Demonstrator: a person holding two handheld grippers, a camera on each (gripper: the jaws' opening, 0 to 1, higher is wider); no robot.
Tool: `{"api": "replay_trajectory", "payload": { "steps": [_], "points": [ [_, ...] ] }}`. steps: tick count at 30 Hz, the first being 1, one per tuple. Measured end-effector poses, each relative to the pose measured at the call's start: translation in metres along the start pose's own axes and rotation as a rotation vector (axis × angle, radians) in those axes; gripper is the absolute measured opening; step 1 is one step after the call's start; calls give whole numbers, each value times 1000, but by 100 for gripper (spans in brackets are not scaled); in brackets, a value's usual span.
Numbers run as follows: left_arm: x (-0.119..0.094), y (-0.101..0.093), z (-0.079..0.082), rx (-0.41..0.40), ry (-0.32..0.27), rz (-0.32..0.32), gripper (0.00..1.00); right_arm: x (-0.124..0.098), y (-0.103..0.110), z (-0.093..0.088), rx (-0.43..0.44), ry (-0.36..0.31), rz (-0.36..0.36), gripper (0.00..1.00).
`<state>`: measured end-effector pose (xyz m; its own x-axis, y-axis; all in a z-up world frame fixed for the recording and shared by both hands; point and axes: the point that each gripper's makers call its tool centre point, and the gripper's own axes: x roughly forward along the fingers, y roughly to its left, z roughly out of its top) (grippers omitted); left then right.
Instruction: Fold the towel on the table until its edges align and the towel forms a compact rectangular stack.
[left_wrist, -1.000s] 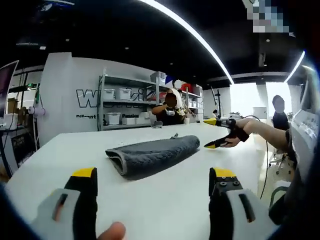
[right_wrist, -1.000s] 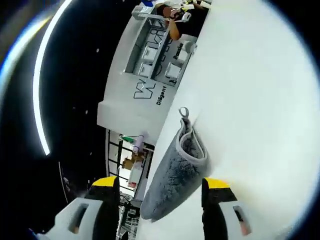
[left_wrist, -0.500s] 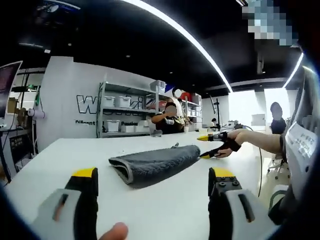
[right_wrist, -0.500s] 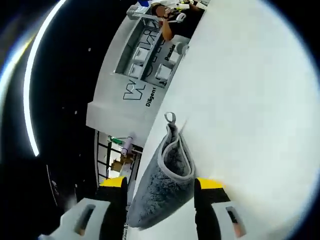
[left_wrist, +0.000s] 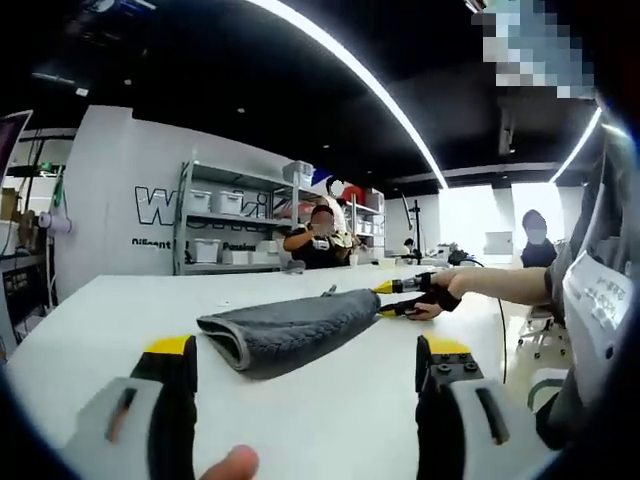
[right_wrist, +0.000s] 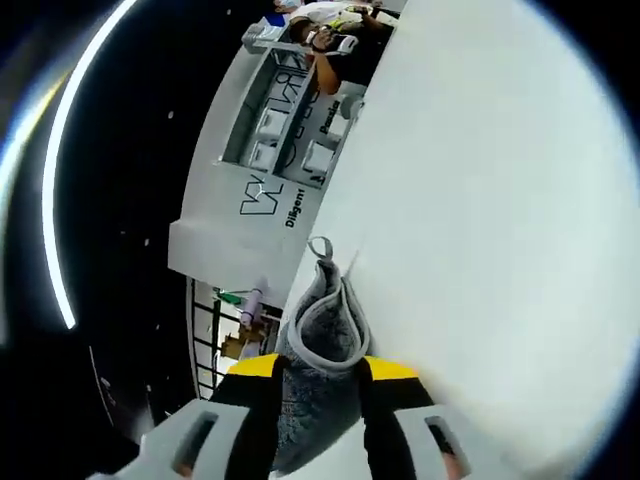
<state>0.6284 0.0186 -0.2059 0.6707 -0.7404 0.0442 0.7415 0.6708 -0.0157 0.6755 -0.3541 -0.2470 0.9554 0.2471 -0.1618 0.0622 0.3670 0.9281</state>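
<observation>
Shelving unit with bins, seated person beyond

Bare table lies open around the towel; shelves stand well beyond.

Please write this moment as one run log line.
towel: gray, folded, on white table | right tool: shut on towel end | left tool: open, apart from towel
</observation>
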Motion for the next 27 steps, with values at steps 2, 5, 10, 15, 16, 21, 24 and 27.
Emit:
{"api": "replay_trajectory", "payload": {
  "steps": [2,5,10,15,16,21,24,27],
  "points": [
    [-2,0,0,1,2,-1,95,0,-5,-3,-47,21,-29,29],
    [-5,2,0,2,5,3,95,0,-8,-5,-92,50,-42,22],
    [-11,5,1,5,7,13,95,-1,-11,-5,-153,63,-34,10],
    [-16,9,1,16,17,28,95,-10,-3,2,-250,76,-12,8],
    [-17,9,0,18,19,30,95,-12,-2,4,-281,81,-13,8],
    [-20,12,-2,20,30,41,95,-27,-7,34,-391,49,-61,7],
    [-22,13,-4,16,34,47,95,-34,-9,49,-408,25,-79,7],
    [-24,16,-8,13,44,56,94,-48,-13,81,-532,-15,-134,8]
  ]
}}
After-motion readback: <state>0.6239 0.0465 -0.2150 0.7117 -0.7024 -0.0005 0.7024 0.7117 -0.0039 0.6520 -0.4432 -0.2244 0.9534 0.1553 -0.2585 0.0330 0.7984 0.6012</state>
